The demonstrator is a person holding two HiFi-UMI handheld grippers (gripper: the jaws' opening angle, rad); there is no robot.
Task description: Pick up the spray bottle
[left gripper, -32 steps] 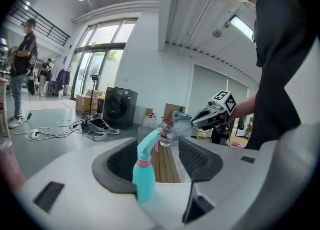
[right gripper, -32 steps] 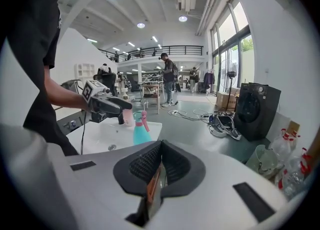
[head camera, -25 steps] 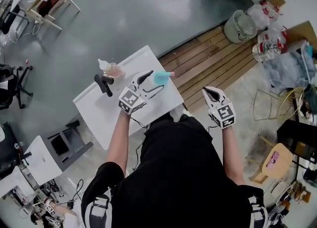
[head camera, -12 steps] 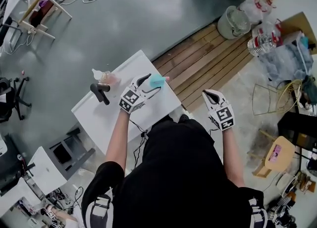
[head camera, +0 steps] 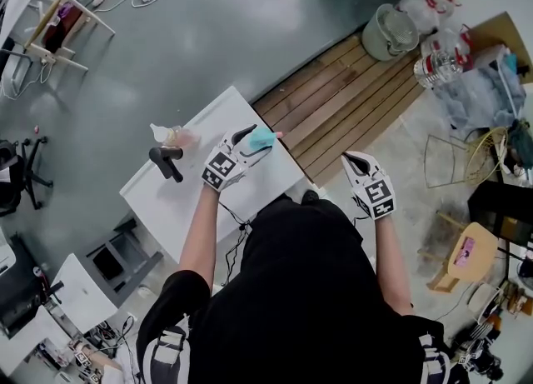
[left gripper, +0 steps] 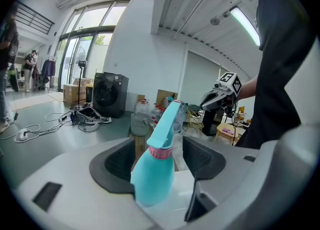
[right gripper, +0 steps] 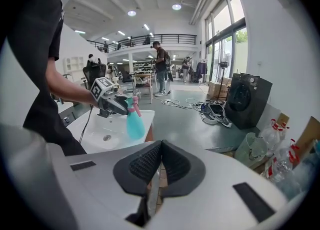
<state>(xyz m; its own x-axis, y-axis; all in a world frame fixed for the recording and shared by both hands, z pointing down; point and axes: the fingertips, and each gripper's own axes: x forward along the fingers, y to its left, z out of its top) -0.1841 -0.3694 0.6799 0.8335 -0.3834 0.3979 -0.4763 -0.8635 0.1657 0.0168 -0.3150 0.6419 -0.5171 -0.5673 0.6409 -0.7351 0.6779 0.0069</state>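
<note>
Spray bottle [left gripper: 152, 174] between left gripper's [left gripper: 159, 155] parted fingers [left gripper: 202, 159]; right gripper [right gripper: 159, 161] closed, empty.

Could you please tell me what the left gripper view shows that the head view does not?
Only the left gripper view shows the tall windows and the gap between the teal spray bottle and one jaw of the open left gripper. Only the head view shows the black handled tool on the white table. Both show the bottle and the right gripper.
</note>
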